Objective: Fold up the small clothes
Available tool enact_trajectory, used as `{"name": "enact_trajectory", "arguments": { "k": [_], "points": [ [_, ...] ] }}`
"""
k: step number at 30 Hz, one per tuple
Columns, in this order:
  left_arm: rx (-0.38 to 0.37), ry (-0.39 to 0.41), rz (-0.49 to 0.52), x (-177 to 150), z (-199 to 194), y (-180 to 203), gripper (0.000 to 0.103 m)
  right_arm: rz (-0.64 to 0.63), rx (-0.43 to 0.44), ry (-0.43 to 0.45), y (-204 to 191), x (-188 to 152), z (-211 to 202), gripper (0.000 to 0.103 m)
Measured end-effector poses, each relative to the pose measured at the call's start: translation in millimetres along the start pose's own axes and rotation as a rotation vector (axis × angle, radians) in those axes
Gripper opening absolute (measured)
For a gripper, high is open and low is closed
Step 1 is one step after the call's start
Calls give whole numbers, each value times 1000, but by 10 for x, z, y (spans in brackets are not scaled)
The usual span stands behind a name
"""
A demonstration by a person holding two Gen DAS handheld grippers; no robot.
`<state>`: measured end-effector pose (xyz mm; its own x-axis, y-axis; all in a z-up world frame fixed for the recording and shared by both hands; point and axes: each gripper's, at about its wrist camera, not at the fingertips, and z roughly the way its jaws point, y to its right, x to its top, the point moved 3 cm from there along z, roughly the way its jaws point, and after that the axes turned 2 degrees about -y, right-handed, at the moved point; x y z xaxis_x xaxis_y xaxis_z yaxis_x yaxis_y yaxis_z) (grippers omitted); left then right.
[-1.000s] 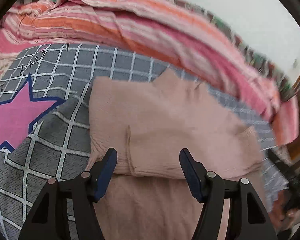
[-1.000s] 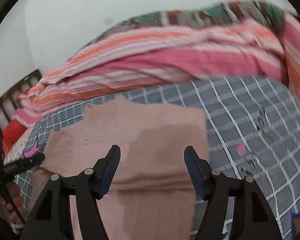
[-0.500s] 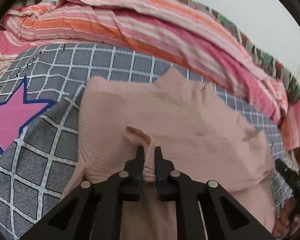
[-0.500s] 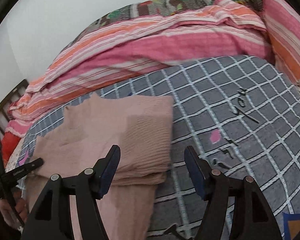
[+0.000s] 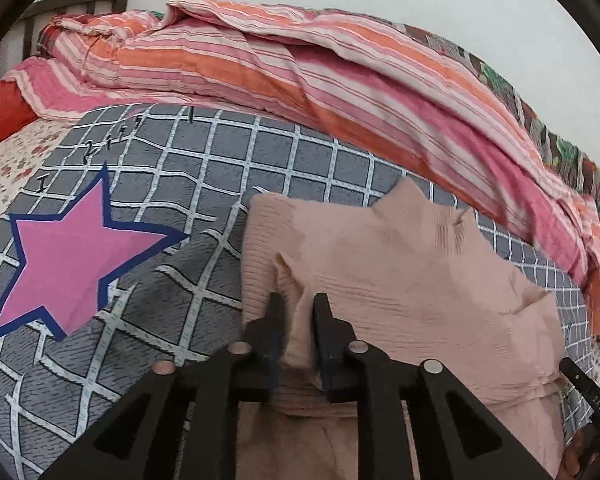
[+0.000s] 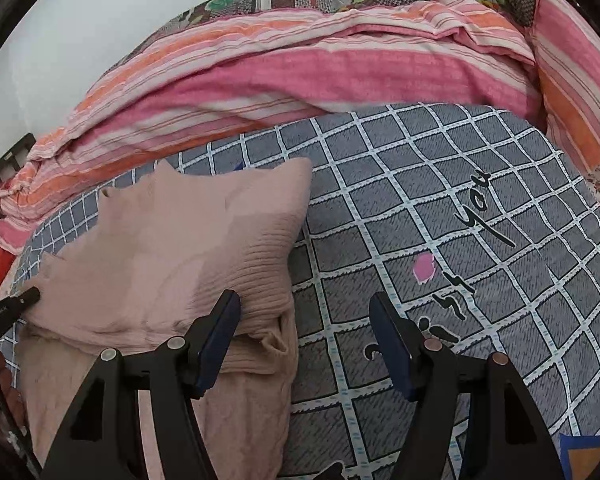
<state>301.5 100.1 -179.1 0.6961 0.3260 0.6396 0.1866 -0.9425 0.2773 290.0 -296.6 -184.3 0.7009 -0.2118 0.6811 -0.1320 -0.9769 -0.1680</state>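
A pale pink ribbed knit garment (image 5: 400,280) lies partly folded on a grey checked bedspread (image 5: 172,304); it also shows in the right wrist view (image 6: 188,256). My left gripper (image 5: 298,300) is shut on a pinched fold of the garment near its left side. My right gripper (image 6: 304,308) is open and empty, hovering over the garment's right edge, with its left finger above the knit and its right finger above the bedspread (image 6: 440,216).
A pink and orange striped quilt (image 5: 300,72) is heaped along the back of the bed, also seen in the right wrist view (image 6: 300,80). A large pink star (image 5: 72,260) is printed on the bedspread at left. A dark headboard (image 5: 64,8) stands at far left.
My left gripper closed on a fold of the garment and has lifted it slightly. My right gripper stayed open and moved right, off the middle of the garment to its right edge.
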Motion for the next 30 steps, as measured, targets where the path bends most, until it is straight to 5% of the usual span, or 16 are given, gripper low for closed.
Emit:
{"name": "enact_trajectory", "arguments": {
  "k": [4,7,12,30],
  "points": [
    [-17,41,-36,49,-120,-43,26,13,12,52,11,89,-72,66],
    [-19,24,-41,26,-71,-37,42,-3,29,19,-40,88,10,66],
    [68,-71,32,-101,197,23,43,-28,-39,-68,-67,11,204,66],
    [99,-40,65,-198,184,83,51,-54,-65,-61,-126,-72,200,66]
  ]
}}
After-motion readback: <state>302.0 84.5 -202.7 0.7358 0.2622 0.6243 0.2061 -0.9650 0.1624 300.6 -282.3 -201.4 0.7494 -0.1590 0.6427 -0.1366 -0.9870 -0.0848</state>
